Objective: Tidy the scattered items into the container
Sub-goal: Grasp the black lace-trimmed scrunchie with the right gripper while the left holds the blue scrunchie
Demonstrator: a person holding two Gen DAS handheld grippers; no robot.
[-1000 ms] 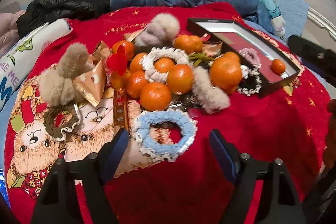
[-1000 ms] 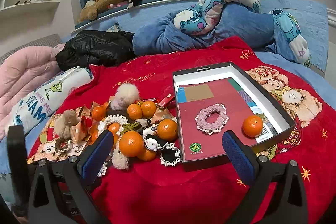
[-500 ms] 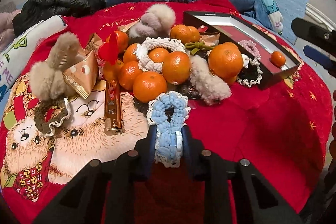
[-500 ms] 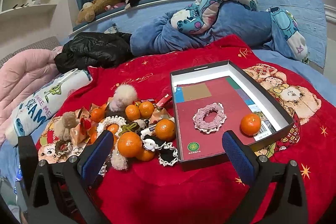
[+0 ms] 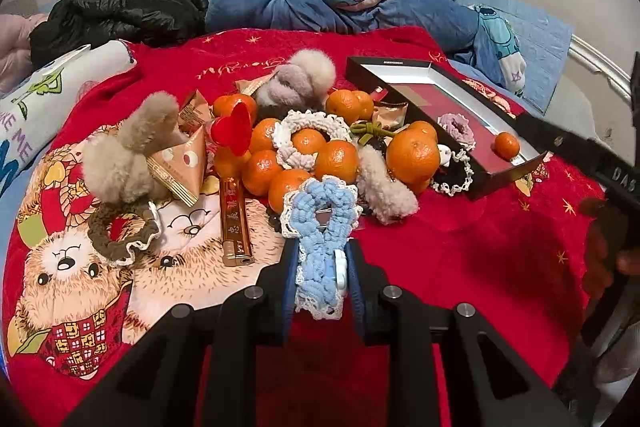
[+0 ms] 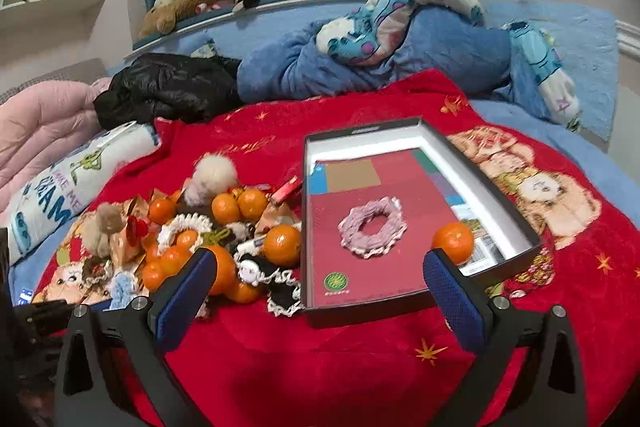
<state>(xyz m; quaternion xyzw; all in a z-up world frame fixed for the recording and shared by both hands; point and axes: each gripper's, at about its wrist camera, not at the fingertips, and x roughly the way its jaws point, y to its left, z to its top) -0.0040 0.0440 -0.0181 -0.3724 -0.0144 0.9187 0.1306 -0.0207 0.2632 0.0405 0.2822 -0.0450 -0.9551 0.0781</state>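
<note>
My left gripper (image 5: 322, 259) is shut on a light blue crocheted scrunchie (image 5: 320, 223), squeezed flat between the pads and lifted a little off the red blanket (image 5: 460, 259). Beyond it lies a heap of tangerines (image 5: 336, 161), scrunchies, furry hair ties and snack packets. The black box (image 6: 516, 223) stands to the right, holding a pink scrunchie (image 6: 372, 227) and one tangerine (image 6: 454, 241). My right gripper (image 6: 320, 291) is open, hovering in front of the box's near edge with nothing between its fingers.
A gold lighter-like stick (image 5: 234, 219) and a brown scrunchie (image 5: 120, 231) lie left of the heap. A black jacket (image 6: 168, 91), blue bedding (image 6: 400, 67) and a printed pillow (image 6: 72, 183) ring the blanket. A person's hand shows at the right edge (image 5: 616, 243).
My left gripper closed on the blue scrunchie, pinching it flat, then lifted it slightly. The right gripper stayed open and barely moved.
</note>
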